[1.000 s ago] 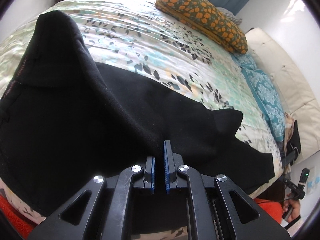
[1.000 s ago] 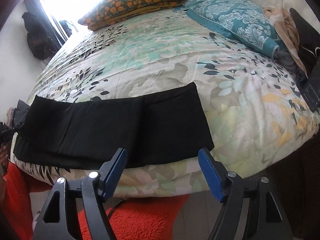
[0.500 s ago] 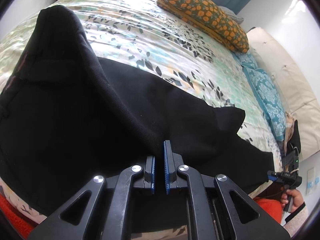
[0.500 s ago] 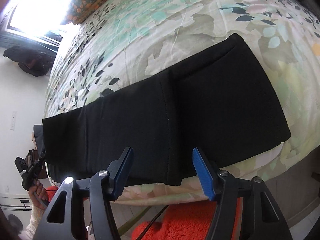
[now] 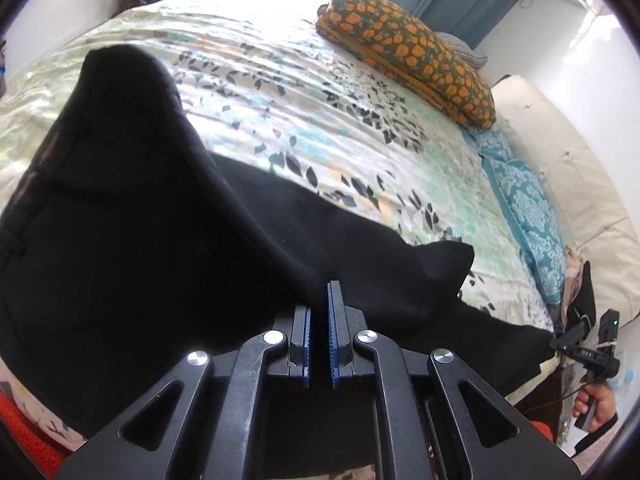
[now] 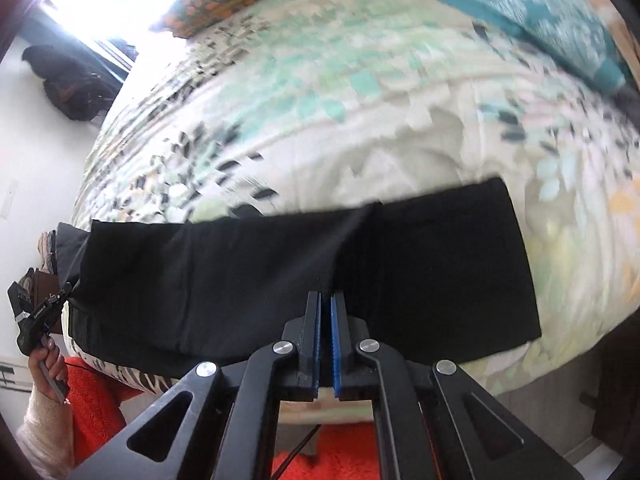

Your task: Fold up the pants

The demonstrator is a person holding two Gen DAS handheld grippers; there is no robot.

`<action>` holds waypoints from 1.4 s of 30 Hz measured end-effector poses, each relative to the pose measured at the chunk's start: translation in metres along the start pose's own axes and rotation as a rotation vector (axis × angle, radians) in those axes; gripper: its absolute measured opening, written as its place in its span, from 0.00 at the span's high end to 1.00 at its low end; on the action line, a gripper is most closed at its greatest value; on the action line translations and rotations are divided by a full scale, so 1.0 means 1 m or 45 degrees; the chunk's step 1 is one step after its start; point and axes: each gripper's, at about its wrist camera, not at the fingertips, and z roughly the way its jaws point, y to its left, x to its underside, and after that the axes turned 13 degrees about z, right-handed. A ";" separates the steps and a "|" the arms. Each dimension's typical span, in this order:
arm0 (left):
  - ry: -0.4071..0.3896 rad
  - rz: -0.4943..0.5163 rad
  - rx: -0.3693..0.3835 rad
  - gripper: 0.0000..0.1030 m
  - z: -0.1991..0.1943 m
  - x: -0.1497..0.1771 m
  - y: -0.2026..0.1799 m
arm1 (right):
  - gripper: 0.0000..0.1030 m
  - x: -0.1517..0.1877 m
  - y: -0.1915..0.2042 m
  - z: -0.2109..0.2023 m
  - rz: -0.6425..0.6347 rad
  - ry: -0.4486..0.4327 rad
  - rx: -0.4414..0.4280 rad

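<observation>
In the left wrist view, the left gripper [image 5: 320,320] has its blue pads drawn together with only a thin slit between them, and a fold of the black pants [image 5: 140,280] is pinched there. From that pinch the cloth rises in a ridge to a peak at the upper left, lifted off the floral bedspread [image 5: 320,112]. The rest of the pants runs as a dark band along the near edge of the bed toward the right. At that far right end the right gripper [image 5: 560,340] is seen from the side, nipping the cloth, with a hand [image 5: 596,400] around its handle. An orange-flowered pillow [image 5: 408,52] lies at the far side of the bed, and a teal patterned pillow [image 5: 528,216] lies along its right side.

In the right wrist view, which is blurred, the right gripper [image 6: 326,312] has just been closing and now stands shut on the near edge of the pants [image 6: 440,264], right at a crease that runs up across the cloth. The pants lie flat along the near edge of the bedspread [image 6: 360,100]. At their left end the left gripper [image 6: 64,292] pinches the cloth, held by a hand [image 6: 44,364]. An orange rug [image 6: 344,456] covers the floor below the bed.
</observation>
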 end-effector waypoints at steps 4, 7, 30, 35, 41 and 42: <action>-0.040 0.031 -0.040 0.95 -0.024 0.026 -0.022 | 0.96 -0.007 0.044 -0.026 -0.268 -0.117 0.148; 0.075 0.029 -0.050 0.95 -0.012 0.072 -0.032 | 0.96 -0.008 0.019 -0.014 -0.304 -0.111 0.320; 0.376 0.234 0.049 0.90 0.028 0.112 -0.090 | 0.92 0.002 -0.115 0.007 0.081 -0.074 0.447; 0.385 0.300 0.047 0.59 -0.012 0.123 -0.083 | 0.23 0.012 -0.117 -0.009 0.108 -0.128 0.418; 0.127 0.290 -0.151 0.47 -0.046 0.080 -0.030 | 0.21 0.042 -0.052 -0.056 -0.007 -0.343 0.374; 0.107 0.268 -0.194 0.47 -0.042 0.070 -0.015 | 0.18 0.047 -0.035 -0.059 -0.023 -0.369 0.333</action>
